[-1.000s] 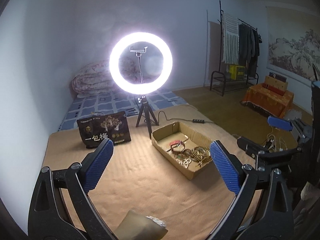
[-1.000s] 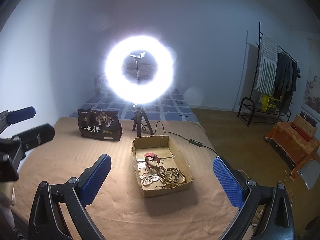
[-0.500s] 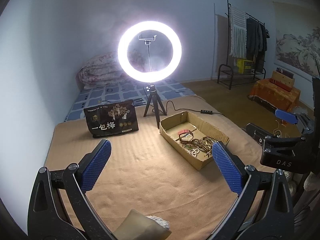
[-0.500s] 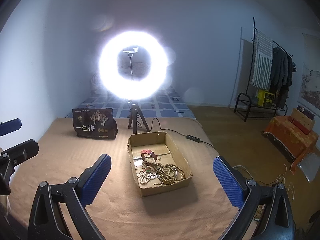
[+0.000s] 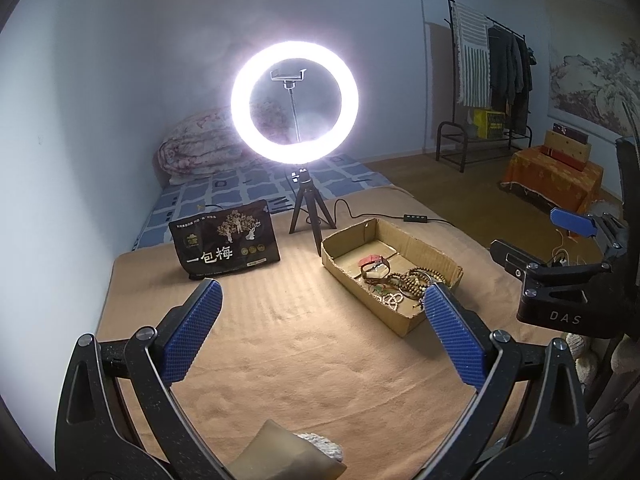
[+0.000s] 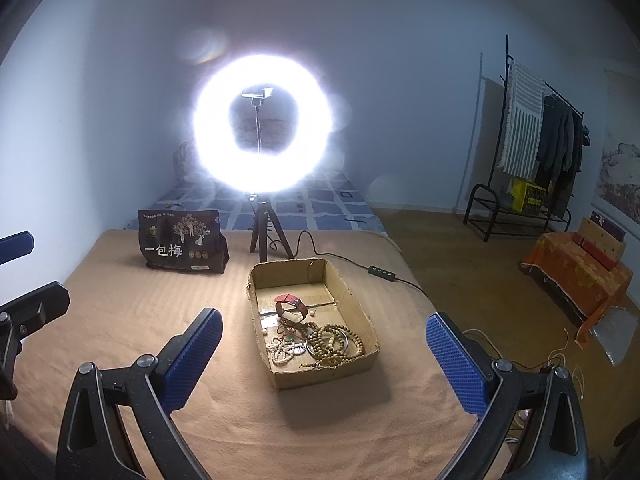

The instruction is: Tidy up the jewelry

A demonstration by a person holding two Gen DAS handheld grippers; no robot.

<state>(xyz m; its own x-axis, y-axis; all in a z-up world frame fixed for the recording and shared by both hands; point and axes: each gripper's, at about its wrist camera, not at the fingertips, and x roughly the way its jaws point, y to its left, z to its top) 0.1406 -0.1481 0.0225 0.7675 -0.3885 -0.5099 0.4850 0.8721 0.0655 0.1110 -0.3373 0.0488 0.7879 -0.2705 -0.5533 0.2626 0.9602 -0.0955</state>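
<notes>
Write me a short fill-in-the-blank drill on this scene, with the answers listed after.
1. The jewelry lies in a cardboard ____.
2. Both the left gripper and the right gripper are ____, holding nothing.
3. The black bag stands to the ____ of the tripod in the right wrist view.
4. The ring light is switched ____.

Answers: box; open; left; on

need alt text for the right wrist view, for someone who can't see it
An open right gripper hovers empty above a tan blanket, facing a cardboard box of bead bracelets and a red-strapped watch. Behind stand a glaring ring light and a dark bag.
</notes>
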